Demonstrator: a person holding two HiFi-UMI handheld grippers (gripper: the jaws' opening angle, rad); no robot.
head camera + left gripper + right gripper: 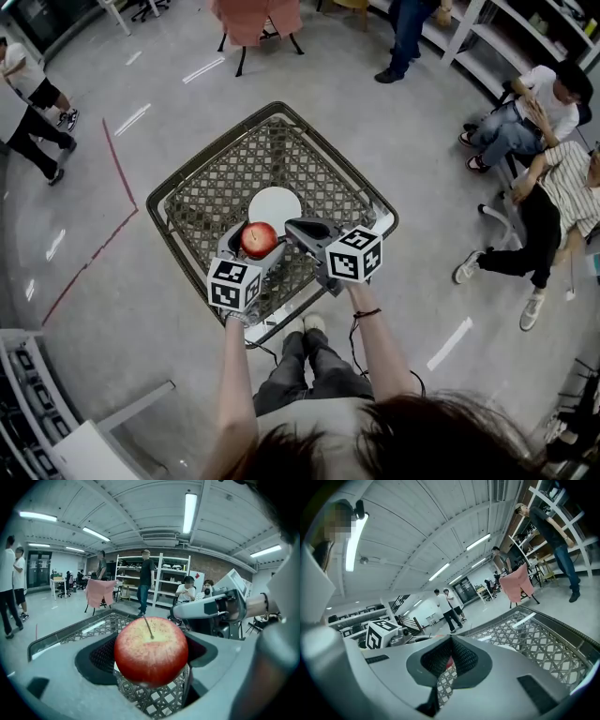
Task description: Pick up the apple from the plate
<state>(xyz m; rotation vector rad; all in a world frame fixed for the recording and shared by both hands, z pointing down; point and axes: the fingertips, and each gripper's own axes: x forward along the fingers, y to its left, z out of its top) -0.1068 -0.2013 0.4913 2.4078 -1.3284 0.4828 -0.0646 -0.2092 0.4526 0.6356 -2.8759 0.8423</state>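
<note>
Left hand-held gripper [255, 242] and right hand-held gripper [298, 228] — both matte grey shells, with dark cross-hatched pads inside the jaws. Each carries a white cube printed with black square markers: left cube [233, 284], right cube [354, 254]. Thin dark band [367, 313] on the right wrist; a thin black cable [352, 333] loops beside that forearm. Clothing — grey trousers [305, 373], pale shoe [314, 323]. Dark brown hair [422, 436].

The right hand-held gripper [451, 639] has its jaws pressed together, with nothing between them. Just under the tips, at 6 o'clock, a red sliver of the apple [449, 662] shows. The lattice bench [543, 639] spreads toward 4 o'clock. A marker cube [380, 634] sits at 8 o'clock. Two people [449, 607] stand near the middle, far off.
</note>
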